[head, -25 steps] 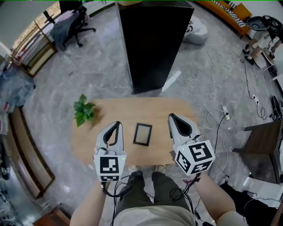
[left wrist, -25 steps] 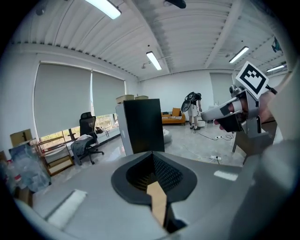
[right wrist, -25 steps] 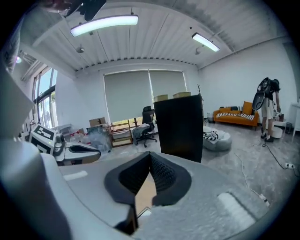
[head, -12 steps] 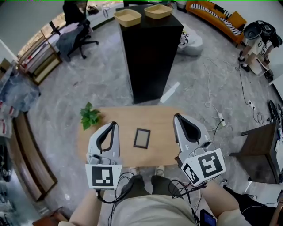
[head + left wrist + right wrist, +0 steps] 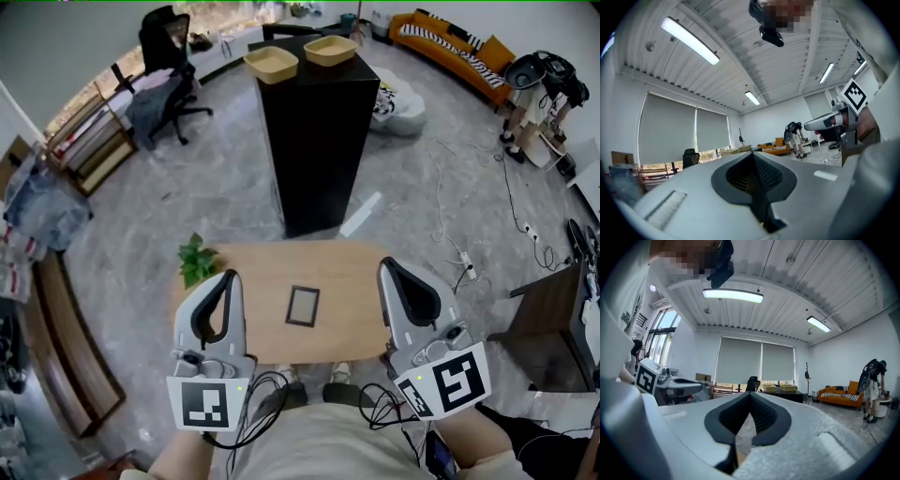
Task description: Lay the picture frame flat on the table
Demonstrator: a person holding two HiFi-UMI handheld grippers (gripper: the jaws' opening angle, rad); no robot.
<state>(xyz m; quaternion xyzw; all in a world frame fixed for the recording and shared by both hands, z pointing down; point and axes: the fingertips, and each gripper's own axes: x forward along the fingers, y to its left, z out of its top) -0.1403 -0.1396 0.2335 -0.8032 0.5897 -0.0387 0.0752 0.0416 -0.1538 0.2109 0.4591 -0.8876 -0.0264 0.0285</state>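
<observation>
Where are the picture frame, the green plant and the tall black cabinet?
picture frame [image 5: 303, 306], head view, middle of its dark pane.
green plant [image 5: 197, 262], head view, its leaves.
tall black cabinet [image 5: 323, 141], head view, its front face.

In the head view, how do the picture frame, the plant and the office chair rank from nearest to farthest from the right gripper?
1. Picture frame: flat on the table, just left of the right gripper.
2. Plant: at the table's left edge.
3. Office chair: far across the floor, upper left.
</observation>
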